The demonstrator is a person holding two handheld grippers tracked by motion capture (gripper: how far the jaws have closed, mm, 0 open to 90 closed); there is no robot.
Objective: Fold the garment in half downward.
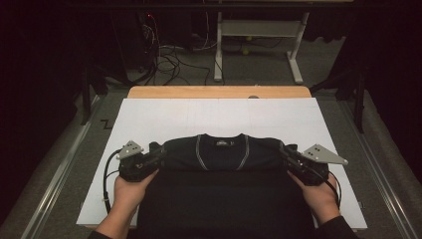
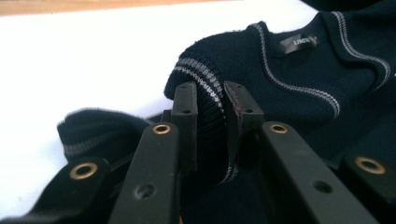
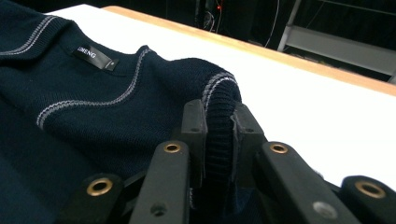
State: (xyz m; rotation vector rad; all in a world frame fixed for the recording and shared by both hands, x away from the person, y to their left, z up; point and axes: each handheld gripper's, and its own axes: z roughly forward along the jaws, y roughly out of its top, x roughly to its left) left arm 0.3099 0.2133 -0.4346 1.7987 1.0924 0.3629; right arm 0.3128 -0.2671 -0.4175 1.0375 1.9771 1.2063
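Left gripper (image 2: pixel 211 109) fingers clamped on striped ribbed edge of dark navy knit sweater (image 1: pixel 221 152); right gripper (image 3: pixel 219 122) likewise. Sweater lies toward near edge of white table (image 1: pixel 149 119).

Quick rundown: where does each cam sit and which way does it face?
High view: above the person's side, facing forward and down on the white table; both hands and grippers enter from below, left gripper, right gripper.
Left gripper view: rides the left gripper, looking along its fingers clamped on a striped sweater edge.
Right gripper view: rides the right gripper, fingers clamped on a striped edge, facing the table's far edge.
Shared: both gripper views show the neck label.
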